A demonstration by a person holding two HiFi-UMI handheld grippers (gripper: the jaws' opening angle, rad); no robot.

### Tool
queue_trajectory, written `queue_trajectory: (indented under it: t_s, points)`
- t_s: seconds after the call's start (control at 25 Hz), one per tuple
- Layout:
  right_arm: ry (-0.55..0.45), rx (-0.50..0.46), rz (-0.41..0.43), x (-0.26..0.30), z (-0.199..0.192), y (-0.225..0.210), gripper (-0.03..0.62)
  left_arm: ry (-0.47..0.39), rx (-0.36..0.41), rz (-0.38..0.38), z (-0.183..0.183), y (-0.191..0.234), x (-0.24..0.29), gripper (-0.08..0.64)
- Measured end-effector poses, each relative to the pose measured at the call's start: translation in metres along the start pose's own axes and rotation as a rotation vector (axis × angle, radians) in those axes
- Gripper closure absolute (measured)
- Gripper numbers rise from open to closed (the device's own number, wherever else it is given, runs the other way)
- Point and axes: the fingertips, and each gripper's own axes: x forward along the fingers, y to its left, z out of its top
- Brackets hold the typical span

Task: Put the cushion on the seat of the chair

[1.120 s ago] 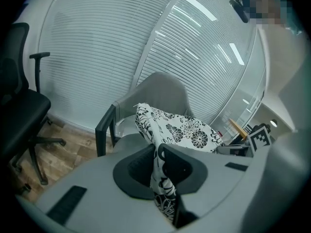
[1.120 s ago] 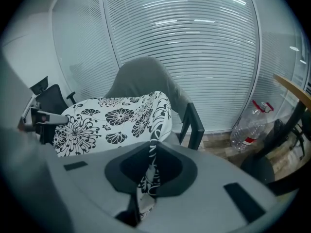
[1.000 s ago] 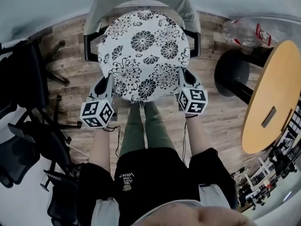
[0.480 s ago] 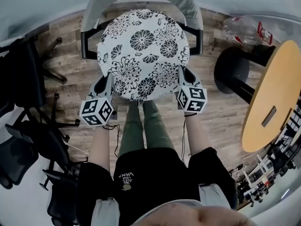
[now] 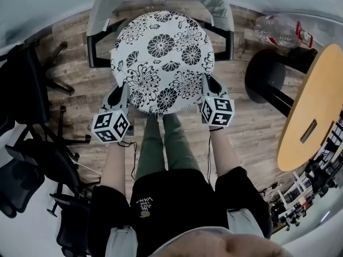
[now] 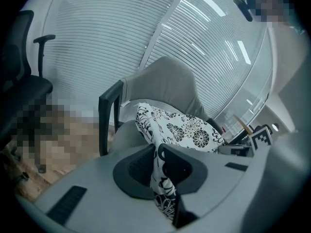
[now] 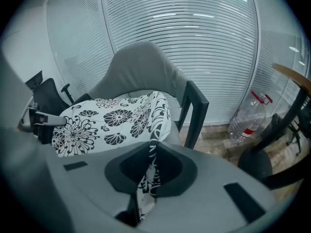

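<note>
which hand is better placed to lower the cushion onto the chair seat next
Neither clearly. The left gripper and the right gripper are each shut on the near rim of the cushion, at opposite sides, with the cushion over the chair seat. Lowering it probably takes both together.

A plastic bottle [image 5: 280,30] sits near the round table [image 5: 321,90].

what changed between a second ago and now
The cushion, carried by the left tool and the right tool, has sunk a little towards the chair, whose arms now show wider on either side of it. Nothing was taken hold of or let go. Both tools stay clamped on the cushion's near edge, and the chair has not moved.
</note>
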Motion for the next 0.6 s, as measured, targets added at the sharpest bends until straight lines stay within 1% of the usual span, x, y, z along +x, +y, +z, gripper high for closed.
queue_trajectory:
  t_s: [0.6]
  points:
    - [0.019,-0.003,-0.026,0.019,-0.017,-0.003,0.558,0.005,-0.021,0.028,-0.022,0.018,0.018,0.517]
